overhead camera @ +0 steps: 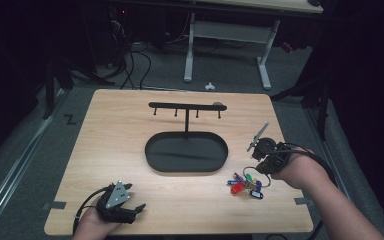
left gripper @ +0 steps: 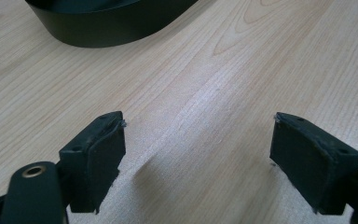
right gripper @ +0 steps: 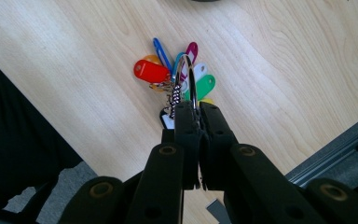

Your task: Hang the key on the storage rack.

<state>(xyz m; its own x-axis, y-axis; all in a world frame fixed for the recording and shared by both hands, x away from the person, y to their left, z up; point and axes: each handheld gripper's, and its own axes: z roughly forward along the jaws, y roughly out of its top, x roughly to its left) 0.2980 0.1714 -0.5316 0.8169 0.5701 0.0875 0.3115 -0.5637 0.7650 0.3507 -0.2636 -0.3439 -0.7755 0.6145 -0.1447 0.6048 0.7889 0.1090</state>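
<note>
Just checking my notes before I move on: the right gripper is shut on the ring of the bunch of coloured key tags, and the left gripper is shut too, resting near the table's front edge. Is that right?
Not quite. The left gripper is open: the left gripper view shows its jaws wide apart over bare table. The rest holds: the right gripper is shut on the ring of the key tags.

The left claw rests low at the frame's lower left, jaws spread wide. The right claw, at right, is clamped tight, forearm entering from the lower right.
</note>
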